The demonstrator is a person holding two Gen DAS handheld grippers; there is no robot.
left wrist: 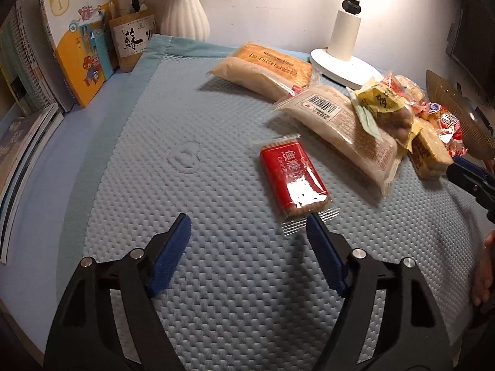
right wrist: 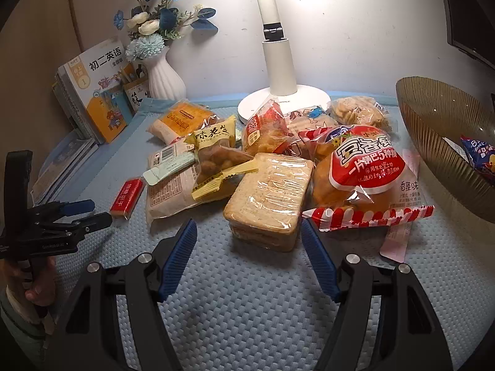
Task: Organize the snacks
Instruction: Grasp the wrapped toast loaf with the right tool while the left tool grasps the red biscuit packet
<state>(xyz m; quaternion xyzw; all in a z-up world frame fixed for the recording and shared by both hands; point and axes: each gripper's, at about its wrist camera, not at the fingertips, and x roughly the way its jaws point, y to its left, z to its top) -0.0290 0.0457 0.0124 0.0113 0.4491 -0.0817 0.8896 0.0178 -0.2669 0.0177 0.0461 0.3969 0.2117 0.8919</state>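
A red caramel biscuit pack (left wrist: 292, 179) lies on the blue mat just ahead of my left gripper (left wrist: 247, 227), which is open and empty. My right gripper (right wrist: 249, 232) is open too, its fingertips just short of a clear-wrapped cracker block (right wrist: 269, 194). Around the block sit a red-and-white crisp bag (right wrist: 368, 170), a yellow peanut pack (right wrist: 216, 151), long pale bread packs (right wrist: 173, 182) and several smaller snacks. A ribbed brown glass bowl (right wrist: 433, 123) at the right holds a blue packet (right wrist: 478, 154). The left gripper (right wrist: 89, 211) also shows in the right wrist view, beside the red pack (right wrist: 128, 196).
A white desk lamp (right wrist: 278, 92) stands behind the snack pile. A white vase with blue flowers (right wrist: 162, 77), a pen holder (left wrist: 133, 40) and upright books (left wrist: 74, 37) line the back left. A hand (right wrist: 34, 284) grips the left tool. Bare mat (left wrist: 185, 160) lies left of the snacks.
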